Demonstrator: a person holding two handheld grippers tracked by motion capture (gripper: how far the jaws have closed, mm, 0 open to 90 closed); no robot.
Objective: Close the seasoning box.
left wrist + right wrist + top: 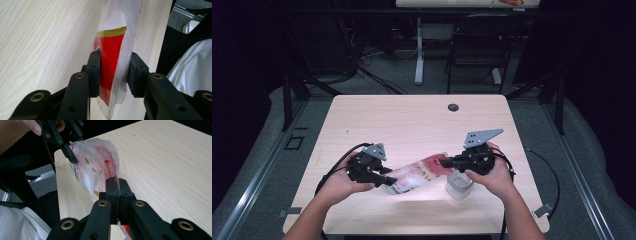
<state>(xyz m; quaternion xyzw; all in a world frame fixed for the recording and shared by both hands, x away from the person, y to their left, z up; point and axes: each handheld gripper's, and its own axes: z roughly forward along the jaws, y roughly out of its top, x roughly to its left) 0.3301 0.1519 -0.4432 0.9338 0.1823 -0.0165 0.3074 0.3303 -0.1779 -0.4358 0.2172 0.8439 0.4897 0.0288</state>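
Held stretched above light wooden table (412,120): red-and-white printed plastic bag (419,175), right gripper (446,162) clamped on one end, left gripper (388,179) closed around the other, probably for pouring into clear plastic container (459,186).

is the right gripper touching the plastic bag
Touching. The right gripper view shows the right gripper with its jaws shut tight on an edge of the plastic bag, no gap between.

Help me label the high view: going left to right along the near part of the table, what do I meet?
Left gripper → red-and-white plastic bag held between both grippers → right gripper → small clear plastic container on the light wooden table.
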